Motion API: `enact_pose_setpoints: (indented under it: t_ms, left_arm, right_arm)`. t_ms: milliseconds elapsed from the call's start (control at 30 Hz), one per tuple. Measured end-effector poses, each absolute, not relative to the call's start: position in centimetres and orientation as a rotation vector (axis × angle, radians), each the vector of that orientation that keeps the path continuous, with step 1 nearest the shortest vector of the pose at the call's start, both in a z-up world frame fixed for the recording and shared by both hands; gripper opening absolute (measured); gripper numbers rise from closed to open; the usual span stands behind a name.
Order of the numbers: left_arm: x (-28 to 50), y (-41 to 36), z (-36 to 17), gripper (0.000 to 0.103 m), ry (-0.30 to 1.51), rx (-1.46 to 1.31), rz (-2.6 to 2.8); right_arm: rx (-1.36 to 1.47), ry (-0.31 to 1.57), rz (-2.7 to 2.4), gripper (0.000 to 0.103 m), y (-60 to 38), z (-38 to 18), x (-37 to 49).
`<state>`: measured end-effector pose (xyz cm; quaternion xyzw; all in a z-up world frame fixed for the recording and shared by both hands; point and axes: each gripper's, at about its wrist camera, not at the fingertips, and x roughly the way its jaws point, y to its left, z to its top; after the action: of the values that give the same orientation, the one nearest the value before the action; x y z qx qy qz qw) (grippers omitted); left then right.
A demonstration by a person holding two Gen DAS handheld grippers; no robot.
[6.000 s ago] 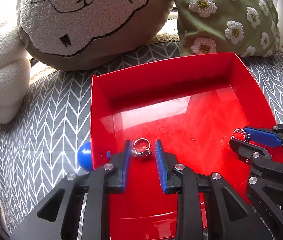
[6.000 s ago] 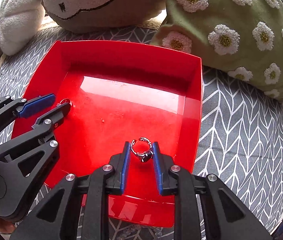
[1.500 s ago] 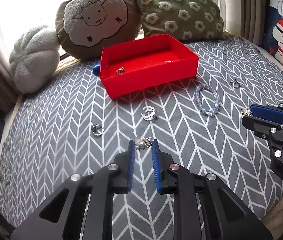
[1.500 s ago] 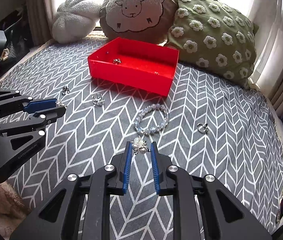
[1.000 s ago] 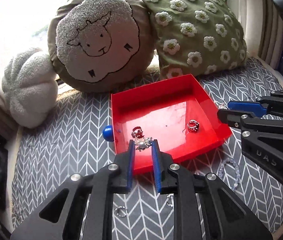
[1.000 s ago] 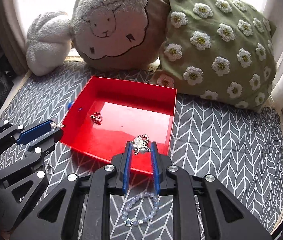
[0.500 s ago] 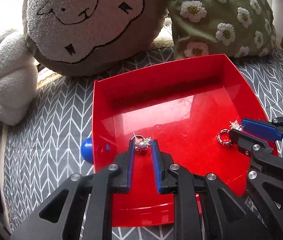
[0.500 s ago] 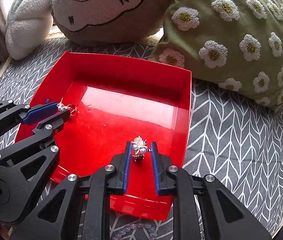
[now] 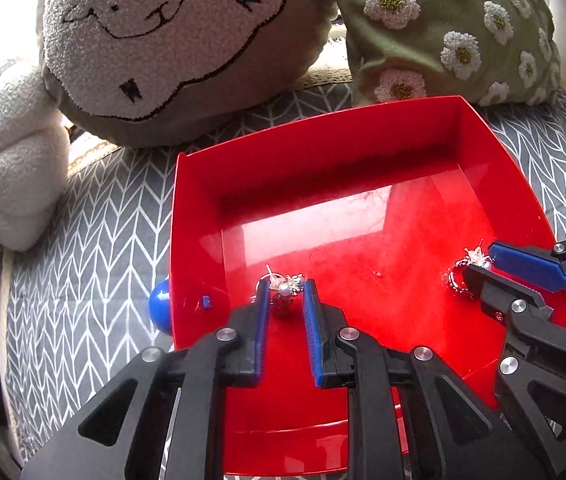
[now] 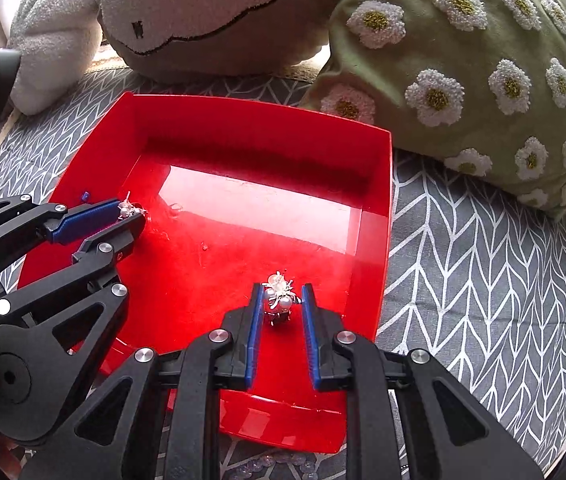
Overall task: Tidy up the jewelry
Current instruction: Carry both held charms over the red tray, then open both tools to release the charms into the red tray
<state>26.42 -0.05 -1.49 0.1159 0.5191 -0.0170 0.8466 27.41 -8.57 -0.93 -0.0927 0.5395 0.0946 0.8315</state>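
Both grippers, over open bedding a moment ago, now hang low inside the red tray (image 9: 363, 140); delivery looks near, release not yet made. Left gripper (image 9: 286, 294) clenched on a pearl-and-silver ornament (image 9: 285, 288) at its fingertips, just above the tray floor; an earlier ring lies directly behind. Right gripper (image 10: 281, 298) likewise grasping a pearl cluster (image 10: 279, 292) between its tips, beside the tray's right wall. No legible writing or labels now.
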Motion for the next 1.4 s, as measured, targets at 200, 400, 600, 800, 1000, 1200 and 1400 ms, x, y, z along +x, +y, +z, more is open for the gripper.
enact_pose_setpoints:
  t_ms: [200,400,600,800,1000,1200,1400]
  left_arm:
    - [26.5,0.0,-1.5,0.016,1.091,0.247,-0.033]
    - [26.5,-0.1,-1.6,0.018,1.088,0.254,-0.022]
    - [26.4,-0.1,-1.3,0.019,1.084,0.250,-0.020]
    - [26.3,-0.2,-1.0,0.027,1.072,0.257,-0.019]
    - [26.3,-0.2,-1.0,0.029,1.069,0.261,-0.018]
    - [26.4,-0.2,-1.0,0.030,1.066,0.262,-0.012]
    - [25.0,0.3,1.1,0.035,1.036,0.232,-0.026]
  right_arm:
    - [-0.203,1.152,0.201,0.018,-8.3,-1.4,27.4]
    - [-0.218,1.141,0.185,0.019,-8.2,-1.3,27.4]
    - [-0.210,1.138,0.176,0.019,-8.6,-0.9,27.2]
    - [-0.209,1.127,0.180,0.019,-8.6,-0.4,26.8]
    - [-0.205,1.121,0.173,0.034,-8.6,-0.2,26.8]
    - [-0.198,1.116,0.178,0.034,-8.7,0.3,26.6]
    - [-0.170,1.084,0.192,0.034,-9.7,2.5,25.2]
